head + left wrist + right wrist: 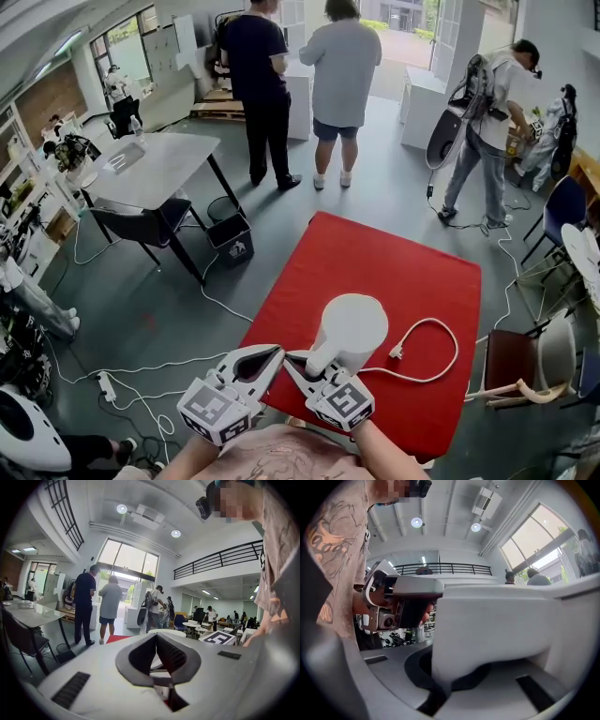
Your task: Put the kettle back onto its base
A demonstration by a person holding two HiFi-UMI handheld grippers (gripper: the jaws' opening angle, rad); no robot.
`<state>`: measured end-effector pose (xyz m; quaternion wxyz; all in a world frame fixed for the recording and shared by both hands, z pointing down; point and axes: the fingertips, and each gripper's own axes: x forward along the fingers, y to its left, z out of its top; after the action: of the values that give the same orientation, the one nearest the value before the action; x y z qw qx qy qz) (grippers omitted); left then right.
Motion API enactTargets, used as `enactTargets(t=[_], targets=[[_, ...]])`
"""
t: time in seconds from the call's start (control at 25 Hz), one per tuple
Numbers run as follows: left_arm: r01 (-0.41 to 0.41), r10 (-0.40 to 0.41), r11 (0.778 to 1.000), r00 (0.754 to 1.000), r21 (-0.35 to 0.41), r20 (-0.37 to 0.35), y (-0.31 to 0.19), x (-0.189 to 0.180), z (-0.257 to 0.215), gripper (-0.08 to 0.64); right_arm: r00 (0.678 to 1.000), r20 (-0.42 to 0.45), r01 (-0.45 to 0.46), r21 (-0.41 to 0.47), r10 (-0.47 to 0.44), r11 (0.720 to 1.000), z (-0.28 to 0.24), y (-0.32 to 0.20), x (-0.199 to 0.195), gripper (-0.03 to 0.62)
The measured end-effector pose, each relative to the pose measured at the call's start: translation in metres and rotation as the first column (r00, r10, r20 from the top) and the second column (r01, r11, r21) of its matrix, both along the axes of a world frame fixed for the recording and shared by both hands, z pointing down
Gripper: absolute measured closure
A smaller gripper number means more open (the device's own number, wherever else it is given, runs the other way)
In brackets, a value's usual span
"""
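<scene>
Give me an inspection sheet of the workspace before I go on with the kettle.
Surface: red table, mostly bare.
Job's things: white kettle near the front edge; base not seen.
Clutter: nothing seen.
Grippers: right tongs shut on the kettle's handle; left tongs shut, empty, beside them.
Cables: white cord with plug loops on the table right of the kettle; floor cords left.
Surroundings: people standing, grey desk beyond.
</scene>
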<state>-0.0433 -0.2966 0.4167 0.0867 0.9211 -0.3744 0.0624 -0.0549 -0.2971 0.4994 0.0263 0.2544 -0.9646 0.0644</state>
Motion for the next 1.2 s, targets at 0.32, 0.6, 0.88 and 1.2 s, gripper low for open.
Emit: enactTargets(t=[0.32, 0.6, 0.88, 1.2], targets=[[0.012, -0.011, 1.0, 1.0, -0.011, 0.007, -0.004, -0.007, 0.005, 0.571, 0.999, -0.017, 0.033, 0.012, -0.033, 0.999, 0.007, -0.001, -0.015, 0.589], [0.006, -0.006, 1.0, 1.0, -0.016, 0.015, -0.005, -0.006, 0.006, 0.571, 0.999, -0.025, 0.048, 0.008, -0.048, 0.999, 0.009, 0.005, -0.017, 0.589], [0.003, -0.003, 1.0, 1.0, -0.019, 0.005, 0.0, -0.001, 0.01, 0.571, 0.999, -0.029, 0.043, -0.005, -0.043, 0.999, 0.011, 0.015, -0.013, 0.589], [-0.002, 0.002, 1.0, 1.0, -0.022, 0.013, 0.002, 0.005, 0.008, 0.571, 0.998, -0.041, 0.048, 0.008, -0.047, 0.999, 0.015, 0.025, -0.007, 0.589]])
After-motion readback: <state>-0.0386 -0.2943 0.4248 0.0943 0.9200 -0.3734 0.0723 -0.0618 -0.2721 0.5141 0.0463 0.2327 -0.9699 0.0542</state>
